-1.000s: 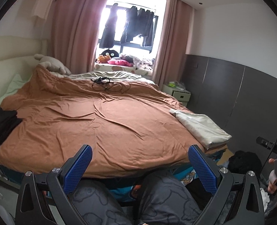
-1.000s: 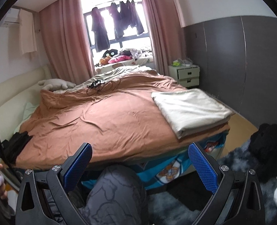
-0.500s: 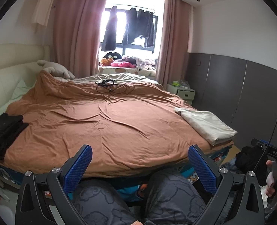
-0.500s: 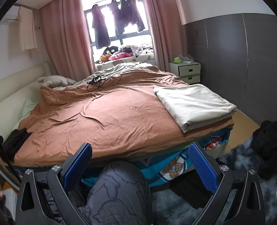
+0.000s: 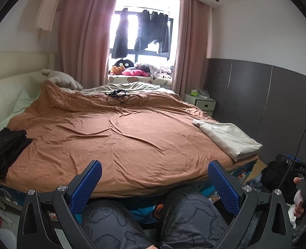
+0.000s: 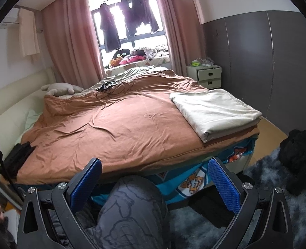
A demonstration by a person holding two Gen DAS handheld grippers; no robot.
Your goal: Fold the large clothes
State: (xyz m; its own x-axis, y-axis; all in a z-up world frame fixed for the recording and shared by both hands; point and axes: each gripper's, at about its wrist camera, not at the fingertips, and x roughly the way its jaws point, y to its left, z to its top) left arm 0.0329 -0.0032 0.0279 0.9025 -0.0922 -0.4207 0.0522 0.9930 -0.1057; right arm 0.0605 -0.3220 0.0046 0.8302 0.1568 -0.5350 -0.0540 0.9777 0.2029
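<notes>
A folded cream cloth (image 5: 228, 138) (image 6: 215, 112) lies on the right front corner of the bed, on the brown cover (image 5: 115, 137) (image 6: 115, 128). A folded black garment (image 5: 4, 147) (image 6: 18, 157) sits at the left front edge. A heap of dark clothing (image 6: 300, 157) (image 5: 275, 174) lies on the floor to the right. My left gripper (image 5: 154, 178) is open and empty, held before the bed above the person's knees. My right gripper (image 6: 154, 178) is open and empty as well, off the bed's front edge.
Black cables (image 5: 123, 97) lie on the far part of the bed. A plush toy (image 5: 61, 81) rests by the cream headboard (image 5: 5, 91). A white nightstand (image 6: 206, 76) stands at the far right. A grey shaggy rug (image 6: 262, 178) covers the floor. Clothes hang in the window (image 5: 144, 33).
Both views have tilted up and pulled back a little, so the bed sits lower in frame. Both grippers stayed open and nothing on the bed moved.
</notes>
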